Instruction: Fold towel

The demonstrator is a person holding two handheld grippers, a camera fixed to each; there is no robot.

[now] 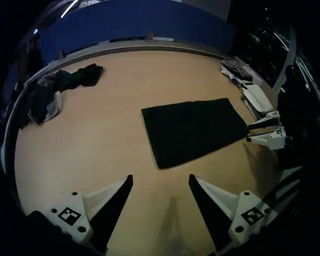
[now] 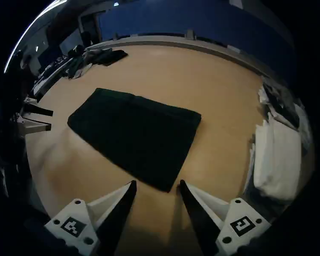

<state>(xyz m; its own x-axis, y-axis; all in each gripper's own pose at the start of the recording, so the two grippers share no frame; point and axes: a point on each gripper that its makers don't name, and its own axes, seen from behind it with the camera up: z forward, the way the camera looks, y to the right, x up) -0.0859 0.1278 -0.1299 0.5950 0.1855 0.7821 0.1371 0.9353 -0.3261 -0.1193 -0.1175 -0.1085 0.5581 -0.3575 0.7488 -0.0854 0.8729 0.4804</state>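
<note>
- The dark, flat-folded rectangular cloth towel (image 1: 194, 130) lies on the pale wooden table (image 1: 109, 128). It is ahead of the left gripper (image 1: 160, 180) and a little right of its jaws, with bare wood between.
- The left gripper's jaws stand wide apart with nothing between them.
- The right gripper (image 2: 157, 183) also has its jaws parted. The towel's nearest corner lies just at the gap between their tips, and neither jaw presses on it.
- Open wood spreads to the left of both pairs of jaws and beyond the towel's far edge.
- A stack of white folded cloths (image 2: 279, 158) sits to the right of the right jaws, apart from the towel's edge.
- A heap of dark clothes (image 1: 62, 85) lies far ahead-left of the left jaws, at the table's rim.
</note>
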